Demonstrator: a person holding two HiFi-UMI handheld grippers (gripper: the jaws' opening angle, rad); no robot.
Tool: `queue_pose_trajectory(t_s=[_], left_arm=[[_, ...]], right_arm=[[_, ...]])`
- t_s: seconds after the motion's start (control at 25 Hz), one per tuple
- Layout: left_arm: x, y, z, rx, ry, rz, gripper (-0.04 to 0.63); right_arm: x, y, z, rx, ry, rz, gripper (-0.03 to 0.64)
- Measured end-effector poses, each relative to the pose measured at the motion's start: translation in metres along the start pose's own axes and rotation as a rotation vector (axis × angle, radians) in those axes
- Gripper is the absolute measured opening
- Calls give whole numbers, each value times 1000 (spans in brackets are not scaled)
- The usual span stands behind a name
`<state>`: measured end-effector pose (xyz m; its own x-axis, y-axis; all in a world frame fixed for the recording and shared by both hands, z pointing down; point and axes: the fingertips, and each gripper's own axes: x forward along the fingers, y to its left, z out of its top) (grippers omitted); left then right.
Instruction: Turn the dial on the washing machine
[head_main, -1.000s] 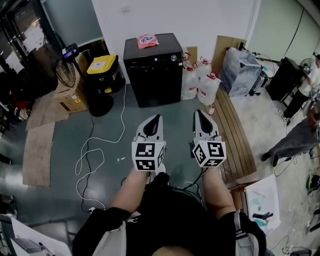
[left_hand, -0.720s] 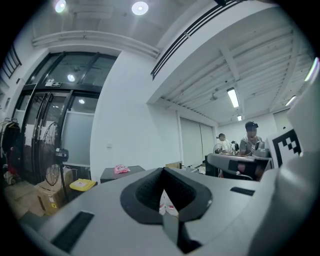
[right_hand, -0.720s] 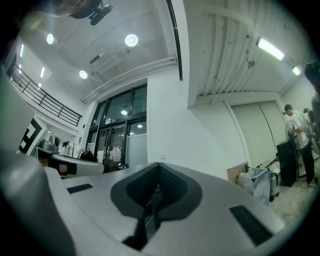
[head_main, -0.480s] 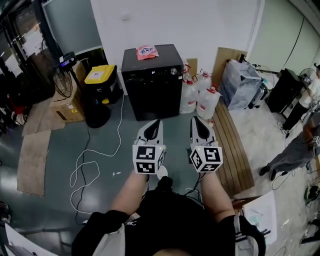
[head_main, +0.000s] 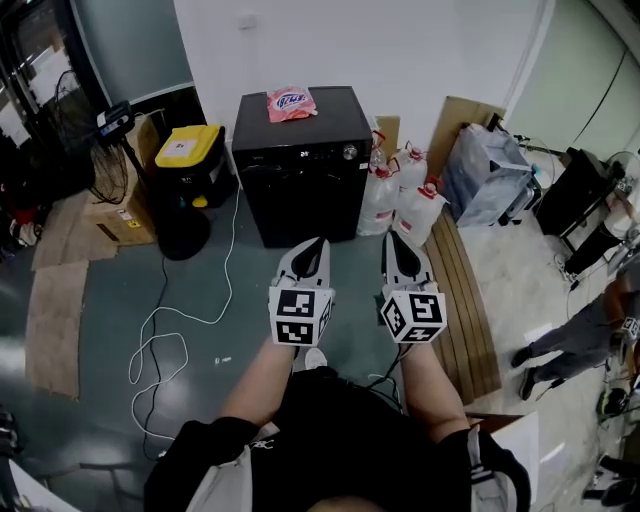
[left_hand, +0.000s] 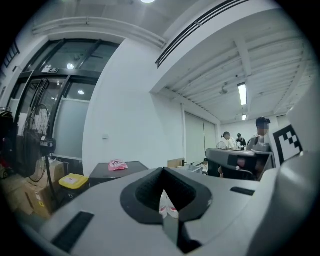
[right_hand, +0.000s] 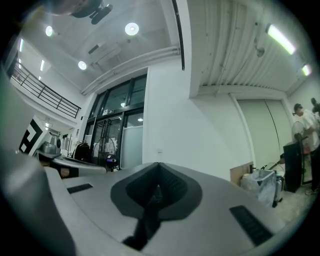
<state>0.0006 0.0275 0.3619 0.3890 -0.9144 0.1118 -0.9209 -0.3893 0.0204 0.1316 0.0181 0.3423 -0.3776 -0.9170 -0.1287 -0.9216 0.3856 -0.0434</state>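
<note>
Approach step: washer (head_main: 300, 170) stands at the wall, well ahead of me, dial (head_main: 349, 152) probably that small knob on its panel's right. Left gripper (head_main: 316, 244) and right gripper (head_main: 390, 240) both pressed together, empty. Next I'd close in, spread one, pinch the dial

I look down on a smooth grey-green floor (head_main: 100, 410). A black boxy washing machine (head_main: 300, 175) stands on it by the wall, between a yellow-lidded black bin (head_main: 190, 185) and clear plastic jugs with red caps (head_main: 405, 195). A white cable (head_main: 231, 250) loops across the floor near a flat brown cardboard sheet (head_main: 50, 330). A slatted wooden board (head_main: 470, 290) lies at the right.
</note>
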Motion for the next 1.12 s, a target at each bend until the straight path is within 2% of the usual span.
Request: queue_pose_trajectory(t_s=[0.2,0.52,1.12], left_arm=[[62,34,11,-5,17,7,9],[131,93,11,-10,44,37,9],[194,133,-5,-22,73,19,9]], right_arm=[[71,-22,-1,19,-4,14,0],[161,-40,-20,41,18,16,0],[223,-67,-55,28,67,-24,0]])
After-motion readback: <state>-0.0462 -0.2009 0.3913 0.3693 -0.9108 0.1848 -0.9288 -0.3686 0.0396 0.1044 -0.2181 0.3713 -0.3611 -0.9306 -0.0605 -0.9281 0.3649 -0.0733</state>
